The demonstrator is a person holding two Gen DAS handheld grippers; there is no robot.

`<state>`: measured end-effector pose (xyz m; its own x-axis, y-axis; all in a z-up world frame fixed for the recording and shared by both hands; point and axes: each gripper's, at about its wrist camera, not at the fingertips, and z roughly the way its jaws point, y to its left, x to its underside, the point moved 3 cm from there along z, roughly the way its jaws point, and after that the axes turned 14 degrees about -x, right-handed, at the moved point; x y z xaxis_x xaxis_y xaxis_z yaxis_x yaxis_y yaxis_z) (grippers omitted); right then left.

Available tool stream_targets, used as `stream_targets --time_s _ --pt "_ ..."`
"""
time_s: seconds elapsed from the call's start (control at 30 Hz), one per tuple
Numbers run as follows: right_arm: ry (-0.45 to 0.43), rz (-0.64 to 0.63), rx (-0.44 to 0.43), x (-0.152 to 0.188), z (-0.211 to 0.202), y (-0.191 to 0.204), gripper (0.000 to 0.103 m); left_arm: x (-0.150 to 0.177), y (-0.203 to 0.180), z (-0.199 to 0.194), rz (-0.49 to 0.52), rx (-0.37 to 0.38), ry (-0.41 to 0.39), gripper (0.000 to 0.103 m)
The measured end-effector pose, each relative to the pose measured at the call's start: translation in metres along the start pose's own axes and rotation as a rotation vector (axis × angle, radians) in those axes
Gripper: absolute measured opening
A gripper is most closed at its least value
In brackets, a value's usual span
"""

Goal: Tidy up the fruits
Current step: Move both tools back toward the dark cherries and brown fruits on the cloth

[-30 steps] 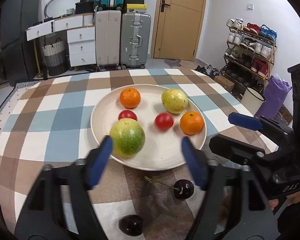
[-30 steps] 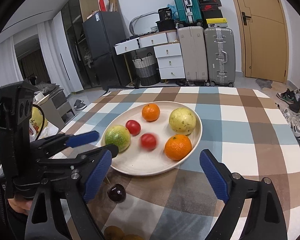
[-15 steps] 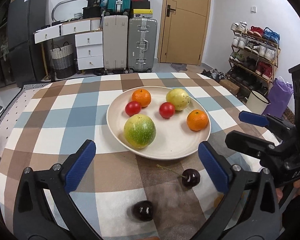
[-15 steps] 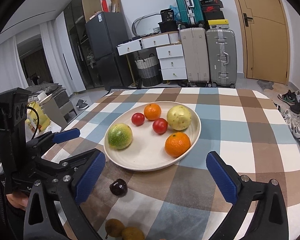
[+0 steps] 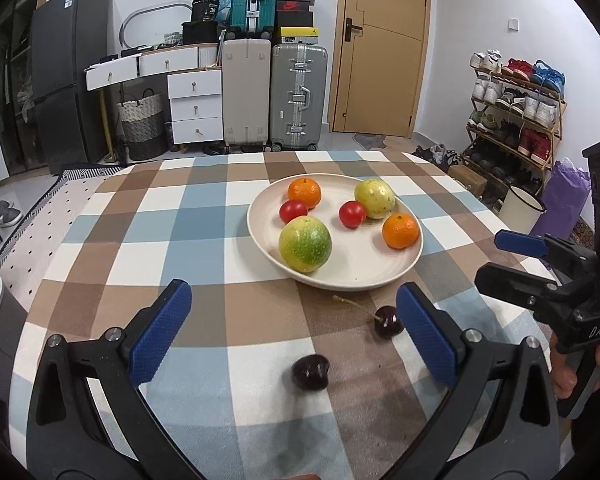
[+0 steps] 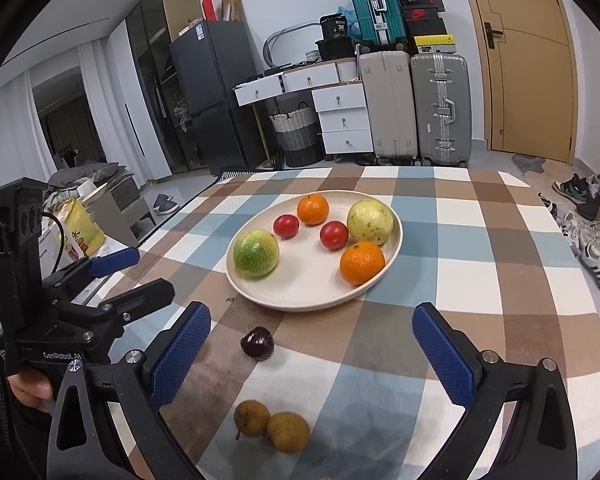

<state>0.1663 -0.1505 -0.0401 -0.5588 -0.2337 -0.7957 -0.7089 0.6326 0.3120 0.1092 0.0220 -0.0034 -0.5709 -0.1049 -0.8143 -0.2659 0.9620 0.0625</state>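
Observation:
A cream plate [image 5: 360, 280] [image 6: 300, 296] on the checked tablecloth holds a green fruit [image 5: 305, 244], two oranges [image 5: 400, 231], two red tomatoes [image 5: 352, 213] and a yellow fruit [image 5: 375, 198]. Two dark cherries [image 5: 310, 372] [image 5: 388, 322] lie on the cloth in front of the plate; the right wrist view shows one cherry [image 6: 257, 343]. Two brown longans [image 6: 272, 426] lie nearer. My left gripper [image 5: 296, 336] is open and empty above the cherries. My right gripper [image 6: 310, 354] is open and empty, to the right of the left one.
The checked tablecloth [image 5: 160, 224] covers a round table. Suitcases [image 5: 276, 96], white drawers [image 5: 196, 108] and a door stand behind. A shoe rack [image 5: 516, 112] is at the right. A yellow bag [image 6: 78, 230] sits left of the table.
Both grippers have pulled back from the plate toward the near table edge. The left gripper's jaws have opened wider. One tomato rolled toward the yellow fruit and has settled.

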Motion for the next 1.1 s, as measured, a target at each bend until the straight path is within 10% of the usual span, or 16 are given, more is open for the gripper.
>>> stream_targets --time_s 1.1 --pt "0.227 0.007 0.118 0.061 -0.013 0.009 0.103 0.052 0.015 -0.009 -0.027 0.028 0.126 0.102"
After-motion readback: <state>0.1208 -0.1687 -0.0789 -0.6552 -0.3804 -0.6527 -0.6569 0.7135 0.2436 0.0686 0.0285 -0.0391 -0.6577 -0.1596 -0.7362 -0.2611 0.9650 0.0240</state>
